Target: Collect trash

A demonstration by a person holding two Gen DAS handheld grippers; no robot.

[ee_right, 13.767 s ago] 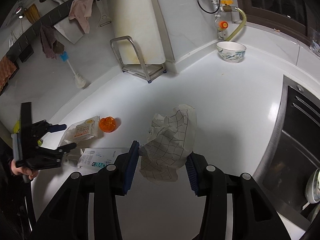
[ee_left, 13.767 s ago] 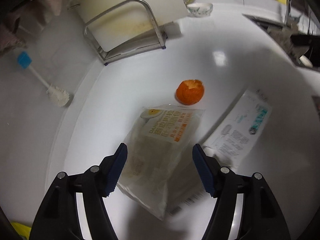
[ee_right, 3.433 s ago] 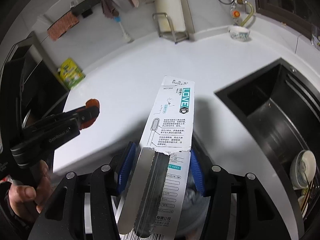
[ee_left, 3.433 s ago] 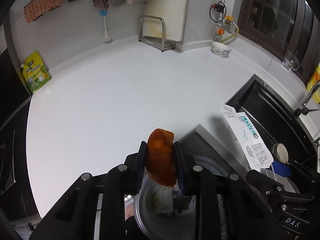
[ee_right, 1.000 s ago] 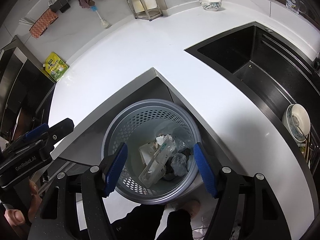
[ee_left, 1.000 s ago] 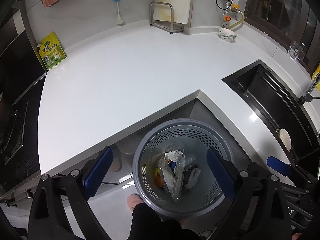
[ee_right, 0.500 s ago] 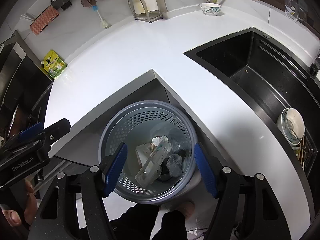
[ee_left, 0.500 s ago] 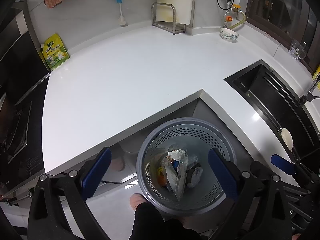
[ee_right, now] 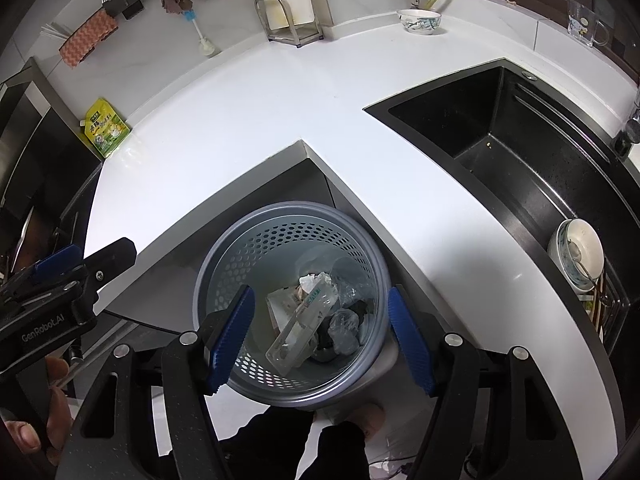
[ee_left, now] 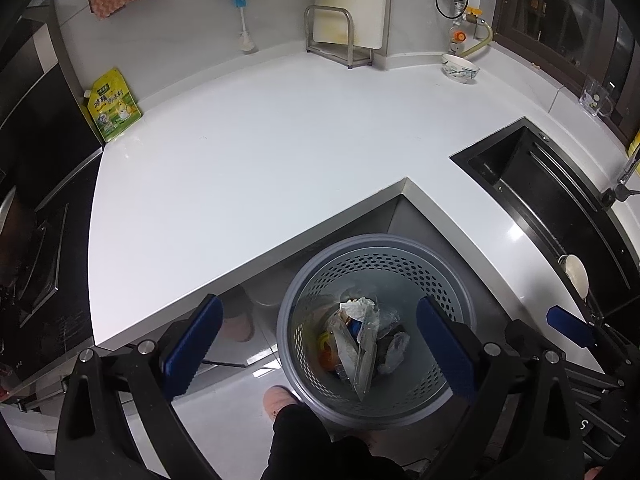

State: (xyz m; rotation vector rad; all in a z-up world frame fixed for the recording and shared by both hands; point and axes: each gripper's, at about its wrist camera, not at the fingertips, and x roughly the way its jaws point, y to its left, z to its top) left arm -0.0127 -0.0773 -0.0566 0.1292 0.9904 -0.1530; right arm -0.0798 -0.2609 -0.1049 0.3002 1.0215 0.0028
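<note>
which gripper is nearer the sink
Right. The right gripper is above the bin, on its sink side; the left gripper is on the bin's far side.

We could not separate the trash (ee_left: 362, 344) heaped in the bin (ee_left: 304, 292); the person's legs (ee_left: 304, 444) ran off the lower edge, and the pouch (ee_right: 105, 128) lettering stayed illegible at left.

My white counter (ee_left: 248, 168) has a green bag (ee_left: 110, 106), a bowl (ee_left: 460, 68) and a metal rack (ee_left: 340, 46) on it. The bin (ee_left: 304, 292) stands on the floor (ee_left: 224, 420).
</note>
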